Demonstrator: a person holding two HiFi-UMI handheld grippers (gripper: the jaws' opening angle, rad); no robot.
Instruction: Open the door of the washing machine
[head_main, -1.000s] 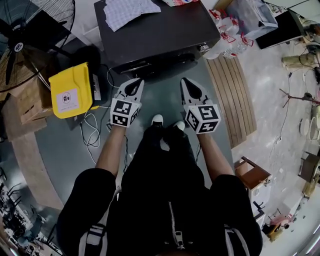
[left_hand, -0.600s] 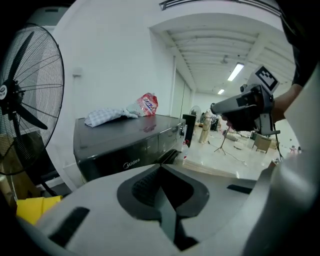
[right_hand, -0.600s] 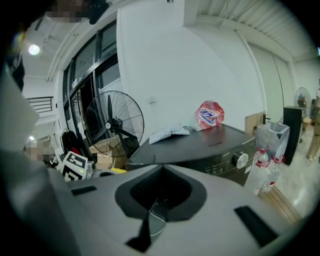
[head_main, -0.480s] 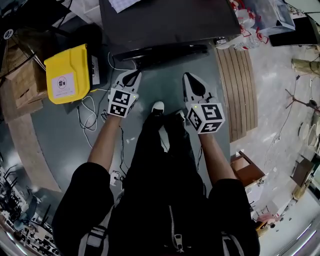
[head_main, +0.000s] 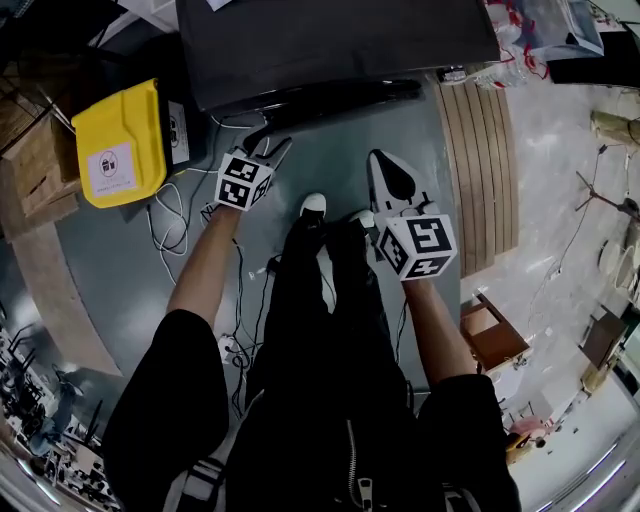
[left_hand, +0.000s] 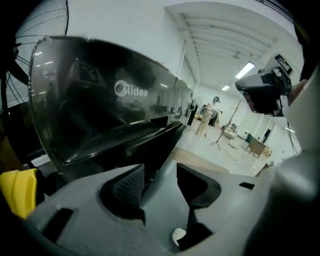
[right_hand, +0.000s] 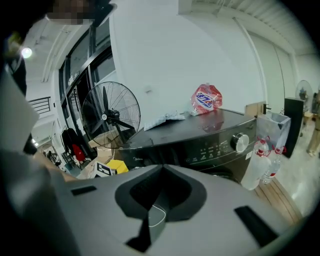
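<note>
The black washing machine (head_main: 330, 40) fills the top of the head view, and its dark curved door (head_main: 335, 98) bulges from the front. My left gripper (head_main: 273, 150) is low at the door's left edge. Its jaws have just been opening and now stand open. In the left gripper view the glossy door (left_hand: 110, 110) is close ahead, and its dark rim runs down into the gap of the left gripper (left_hand: 160, 167) without touching the pads. My right gripper (head_main: 376, 160) hangs shut and empty to the right, short of the machine (right_hand: 200, 140).
A yellow container (head_main: 115, 145) and loose cables (head_main: 175, 225) lie on the floor at the left. A wooden slatted board (head_main: 478, 170) and plastic bottles (right_hand: 257, 160) are to the machine's right. A fan (right_hand: 111, 116) stands behind, and a red bag (right_hand: 206, 99) sits on top.
Both grippers have sunk, the left one more and in toward the door's left edge. The left jaws, shut before, now stand apart. The right jaws stay shut.
</note>
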